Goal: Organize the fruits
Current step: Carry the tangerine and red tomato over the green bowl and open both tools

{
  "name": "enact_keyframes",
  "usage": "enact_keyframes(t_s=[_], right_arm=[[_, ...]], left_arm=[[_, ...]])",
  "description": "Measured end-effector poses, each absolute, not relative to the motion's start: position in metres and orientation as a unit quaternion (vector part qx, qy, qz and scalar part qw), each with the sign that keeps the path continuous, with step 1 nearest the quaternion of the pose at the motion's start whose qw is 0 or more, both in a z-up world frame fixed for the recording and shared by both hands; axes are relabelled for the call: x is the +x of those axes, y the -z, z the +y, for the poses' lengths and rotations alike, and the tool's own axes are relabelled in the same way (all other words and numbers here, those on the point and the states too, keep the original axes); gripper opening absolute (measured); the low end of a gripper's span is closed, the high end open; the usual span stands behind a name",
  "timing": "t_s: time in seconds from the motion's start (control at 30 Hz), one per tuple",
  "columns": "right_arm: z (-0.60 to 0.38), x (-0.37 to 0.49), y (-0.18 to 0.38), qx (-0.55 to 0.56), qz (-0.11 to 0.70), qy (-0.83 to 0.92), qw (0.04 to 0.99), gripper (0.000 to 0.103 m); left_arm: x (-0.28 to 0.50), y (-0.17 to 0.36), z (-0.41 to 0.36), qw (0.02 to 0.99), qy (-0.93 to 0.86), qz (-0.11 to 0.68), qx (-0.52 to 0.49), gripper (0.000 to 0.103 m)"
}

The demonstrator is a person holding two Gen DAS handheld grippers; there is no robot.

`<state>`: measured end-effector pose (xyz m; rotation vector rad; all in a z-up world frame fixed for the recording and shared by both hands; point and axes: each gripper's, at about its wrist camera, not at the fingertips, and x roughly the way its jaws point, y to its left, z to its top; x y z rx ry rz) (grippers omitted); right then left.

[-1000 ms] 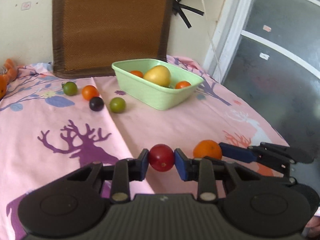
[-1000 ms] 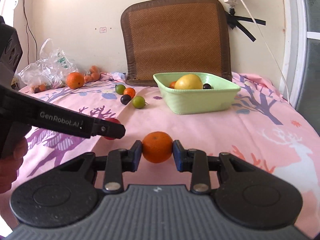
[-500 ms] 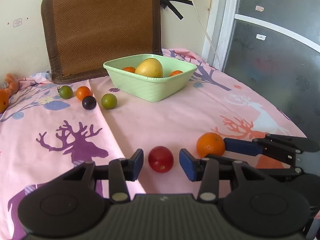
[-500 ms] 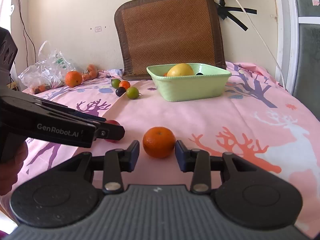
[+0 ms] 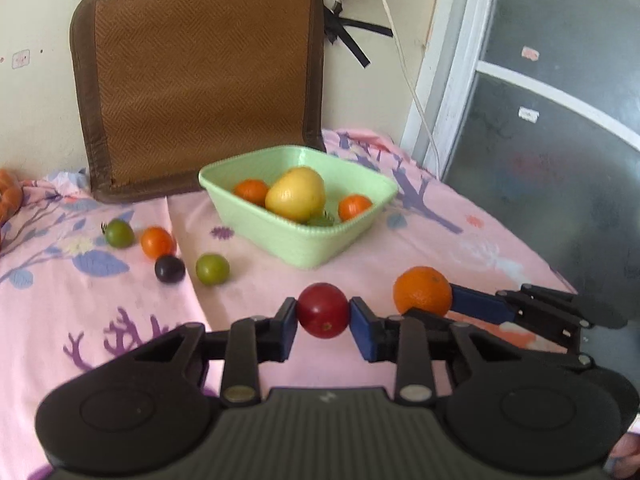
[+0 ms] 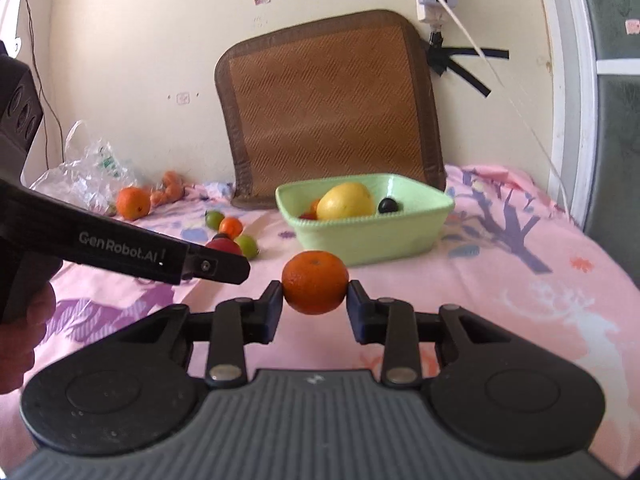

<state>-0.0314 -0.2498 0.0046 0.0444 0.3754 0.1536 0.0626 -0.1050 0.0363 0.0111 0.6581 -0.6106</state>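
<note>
My left gripper (image 5: 323, 316) is shut on a red tomato (image 5: 323, 311), held above the pink cloth. My right gripper (image 6: 315, 298) is shut on an orange (image 6: 315, 282), also lifted; the orange shows at the right in the left wrist view (image 5: 422, 290). A light green basket (image 5: 304, 240) stands ahead and holds a yellow fruit (image 5: 295, 193), small orange fruits and a dark one (image 6: 388, 205). Loose on the cloth to its left lie two green fruits (image 5: 212, 269), an orange one (image 5: 157, 242) and a dark plum (image 5: 169, 268).
A brown woven cushion (image 5: 200, 76) leans on the wall behind the basket. A plastic bag (image 6: 86, 176) and another orange (image 6: 133, 203) lie at the far left. A glass door (image 5: 560, 120) stands right of the table edge. A cable (image 5: 400, 60) hangs on the wall.
Half a second ago both grippers were open around fruits resting on the cloth. Both have since shut on them and lifted, moving nearer to the basket.
</note>
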Motion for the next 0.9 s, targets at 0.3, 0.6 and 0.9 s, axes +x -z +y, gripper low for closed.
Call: enact_keyframes(t_s=[0.3, 0.6, 0.9], right_arm=[[-0.267, 0.052, -0.009, 0.019, 0.167, -0.028, 0.985, 0.040], [-0.264, 0.038, -0.012, 0.012, 0.127, 0.001, 0.992, 0.048], [-0.228, 0.003, -0.002, 0.050, 0.192, -0.121, 0.973, 0.036]], left_arm=[[0.169, -0.050, -0.134, 0.903, 0.268, 0.332, -0.047, 0.031], [0.177, -0.055, -0.115, 0.912, 0.263, 0.305, -0.078, 0.054], [0.139, -0.042, -0.021, 0.929, 0.210, 0.295, -0.080, 0.052]])
